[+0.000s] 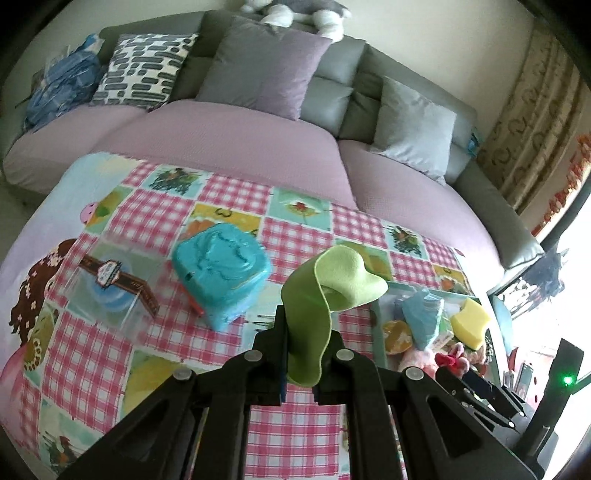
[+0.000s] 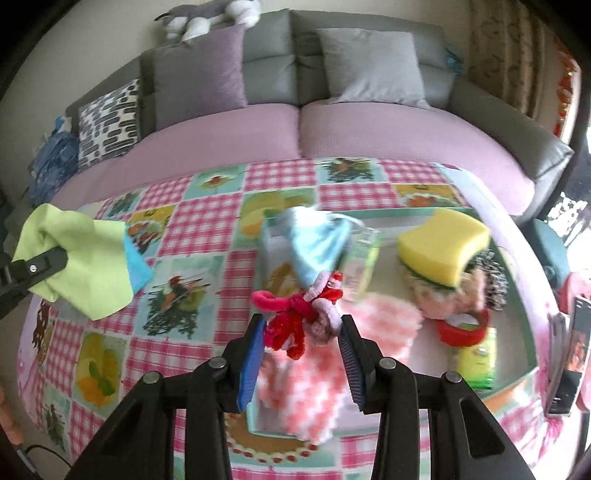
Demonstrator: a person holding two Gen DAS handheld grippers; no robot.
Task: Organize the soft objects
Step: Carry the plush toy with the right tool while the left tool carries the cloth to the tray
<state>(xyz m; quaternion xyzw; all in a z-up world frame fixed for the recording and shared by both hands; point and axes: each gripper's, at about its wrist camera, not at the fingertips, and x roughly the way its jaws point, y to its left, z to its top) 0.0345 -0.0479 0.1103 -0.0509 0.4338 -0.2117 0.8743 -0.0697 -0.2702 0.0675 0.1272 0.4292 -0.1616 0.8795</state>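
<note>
In the left wrist view my left gripper is shut on a light green cloth, which curls up above the fingers over the checked tablecloth. The right wrist view shows the same cloth hanging from that gripper at the far left. My right gripper is shut on a red and pink pipe-cleaner bundle, lifted above a clear bin. Inside the bin lie a yellow sponge, a light blue cloth and a pink-and-white fluffy cloth.
A blue lidded box and a clear container stand on the table's left half. Behind the table runs a grey sofa with several cushions and a plush toy on top. A phone lies at the table's right edge.
</note>
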